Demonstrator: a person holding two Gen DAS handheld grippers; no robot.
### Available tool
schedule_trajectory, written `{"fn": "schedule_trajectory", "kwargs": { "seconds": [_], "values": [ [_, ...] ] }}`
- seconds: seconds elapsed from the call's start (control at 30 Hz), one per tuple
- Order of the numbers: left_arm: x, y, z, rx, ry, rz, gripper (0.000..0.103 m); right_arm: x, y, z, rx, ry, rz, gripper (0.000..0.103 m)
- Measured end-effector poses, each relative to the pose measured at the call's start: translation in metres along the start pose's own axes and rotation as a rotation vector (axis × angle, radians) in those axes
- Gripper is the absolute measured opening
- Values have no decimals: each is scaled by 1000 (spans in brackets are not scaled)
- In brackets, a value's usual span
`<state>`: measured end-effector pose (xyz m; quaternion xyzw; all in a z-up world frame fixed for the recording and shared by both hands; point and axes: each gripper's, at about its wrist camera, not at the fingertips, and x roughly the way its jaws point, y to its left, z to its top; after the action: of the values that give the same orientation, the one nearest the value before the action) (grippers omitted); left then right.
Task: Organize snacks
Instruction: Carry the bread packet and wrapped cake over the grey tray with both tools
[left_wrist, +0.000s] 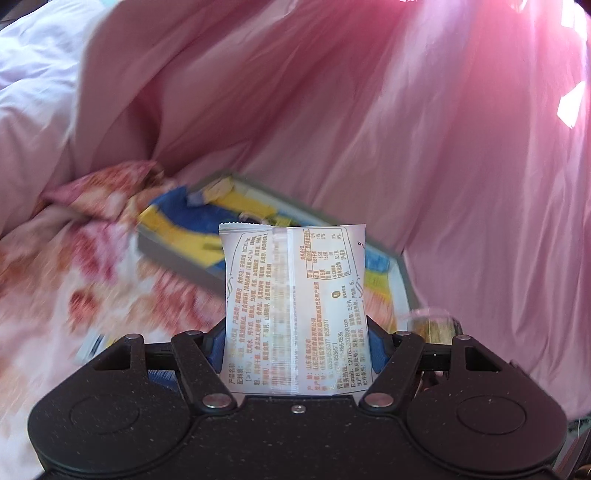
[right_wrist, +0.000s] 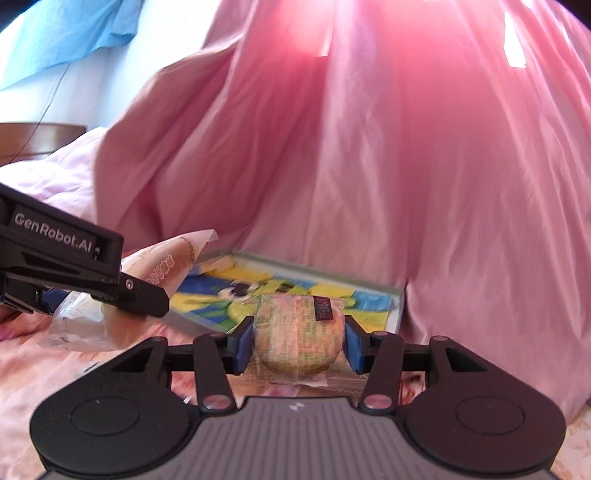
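My left gripper (left_wrist: 295, 350) is shut on a white snack packet (left_wrist: 295, 306) with orange print, held upright above the bed. The packet also shows in the right wrist view (right_wrist: 166, 262), sticking out of the left gripper (right_wrist: 144, 291) at the left. My right gripper (right_wrist: 299, 343) is shut on a round pastry in a clear wrapper (right_wrist: 297, 332). A flat grey tray (right_wrist: 395, 291) with a blue and yellow cartoon picture lies on the bed just beyond both grippers; it shows in the left wrist view too (left_wrist: 177, 254).
A large pink quilt (right_wrist: 406, 166) piles up behind and to the right of the tray. A floral sheet (left_wrist: 74, 277) covers the bed. A wooden headboard (right_wrist: 33, 140) and blue cloth (right_wrist: 66, 33) are at far left.
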<state>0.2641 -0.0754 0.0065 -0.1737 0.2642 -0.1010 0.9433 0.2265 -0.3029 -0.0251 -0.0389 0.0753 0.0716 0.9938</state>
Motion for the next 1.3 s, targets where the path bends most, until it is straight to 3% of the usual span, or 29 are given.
{"fn": "schedule_trajectory", "kwargs": {
  "seconds": [0.3, 0.6, 1.3],
  "values": [
    [67, -18, 37, 0, -49, 28, 70, 48, -33, -4, 44, -13, -37, 54],
    [123, -19, 42, -5, 1, 79, 71, 87, -52, -18, 97, 34, -27, 54],
    [151, -24, 28, 97, 19, 130, 72, 102, -48, -30, 92, 77, -4, 55]
  ]
}}
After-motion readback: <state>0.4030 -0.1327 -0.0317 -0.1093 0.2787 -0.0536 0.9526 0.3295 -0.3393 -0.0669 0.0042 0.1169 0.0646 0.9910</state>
